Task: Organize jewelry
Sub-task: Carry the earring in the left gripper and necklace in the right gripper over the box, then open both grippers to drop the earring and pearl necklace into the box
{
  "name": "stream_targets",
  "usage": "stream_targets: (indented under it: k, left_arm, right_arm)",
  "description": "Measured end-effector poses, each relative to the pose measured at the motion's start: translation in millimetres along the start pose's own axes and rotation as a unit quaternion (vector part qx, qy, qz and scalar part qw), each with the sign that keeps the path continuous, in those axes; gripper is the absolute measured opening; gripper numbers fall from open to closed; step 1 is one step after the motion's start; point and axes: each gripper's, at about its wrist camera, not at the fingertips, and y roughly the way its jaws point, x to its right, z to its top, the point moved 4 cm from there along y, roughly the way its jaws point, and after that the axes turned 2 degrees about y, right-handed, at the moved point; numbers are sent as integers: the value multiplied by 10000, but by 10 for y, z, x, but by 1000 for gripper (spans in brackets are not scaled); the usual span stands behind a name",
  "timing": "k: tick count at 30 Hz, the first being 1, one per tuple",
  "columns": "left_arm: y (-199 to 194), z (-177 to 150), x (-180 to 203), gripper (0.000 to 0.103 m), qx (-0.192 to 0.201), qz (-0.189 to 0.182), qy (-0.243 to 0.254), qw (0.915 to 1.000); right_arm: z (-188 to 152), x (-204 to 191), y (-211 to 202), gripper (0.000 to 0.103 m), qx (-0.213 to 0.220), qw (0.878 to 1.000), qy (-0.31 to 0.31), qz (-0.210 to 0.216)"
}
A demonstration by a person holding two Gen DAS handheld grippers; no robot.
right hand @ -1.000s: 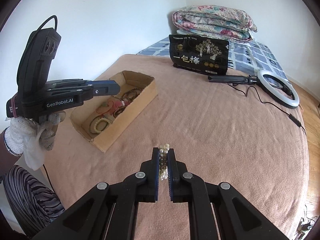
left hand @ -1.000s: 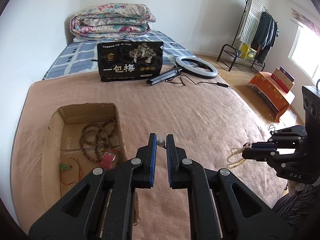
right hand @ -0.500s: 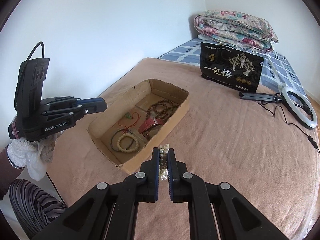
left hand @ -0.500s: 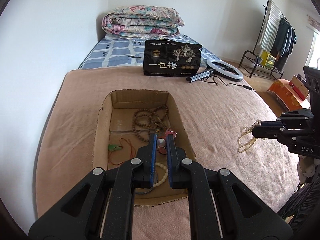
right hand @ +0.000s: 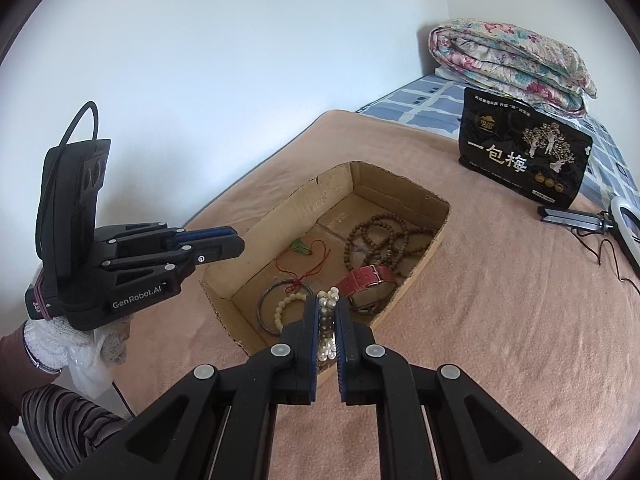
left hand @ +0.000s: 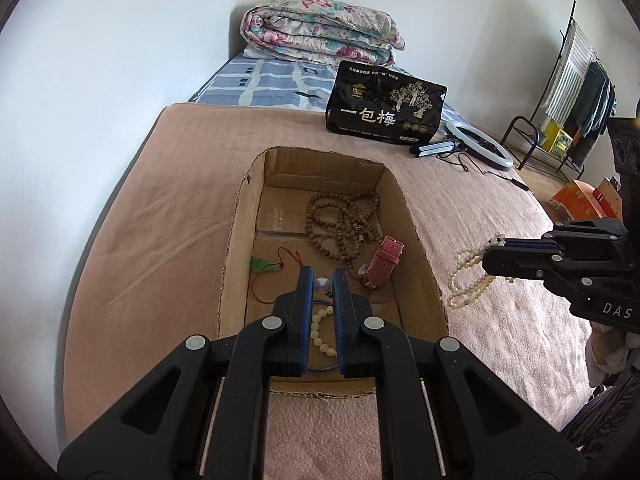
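Partly hidden behind left gripper (left hand: 322,280), pinching small silvery bead (left hand: 321,283): open cardboard box (left hand: 236,248); right gripper (right hand: 328,300) clamped on cream bead strand (right hand: 327,320).

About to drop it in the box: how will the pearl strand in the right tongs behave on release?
Likely floppy: the pearl strand hangs in loose loops below the right tongs. Probably light, pinched only at one spot. It should collapse into a heap inside the cardboard box, beads perhaps snagging neighbours.

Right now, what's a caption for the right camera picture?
Right hand-held gripper carries white pearl bead necklace toward brown cardboard box.
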Motion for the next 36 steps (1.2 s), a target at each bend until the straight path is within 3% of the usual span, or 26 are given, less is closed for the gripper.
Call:
stream_targets:
  k: [18,19,21,22,23,24,27,36]
  left_arm:
    - [100,-144,-99,8,-248,48,-115,9996]
    - [97,-138,-101,8,-231,44,-129,9996]
    - [94,-129,-102,10,-232,41,-157,9996]
    - [89,-126,-103,16,-224,61,-163,9996]
    - [83,-121,-101,31,-208,61,-171,9996]
    - [71,-117,-97,36,-186,52,-180,9997]
    - [44,-100,-93,36,-153,72,-190,9997]
    - [-92,-28,-60,36,-24,161,-214,9996]
  right_arm:
    - [214,-160,525,7,-200,9997,-119,104]
    - [221,-156,522,9,-183,9997,-94,99]
    - [235,-143,510,35,-148,9998,-44,102]
    - [238,-134,502,39,-126,9999,-27,72]
    - [239,-126,493,43,-119,9999,-18,35]
    - [237,-118,482,44,-115,9999,-17,8]
    - [227,-95,433,57,-85,9999,9,-72]
    - [185,-81,226,65,51,9997,-69,-229]
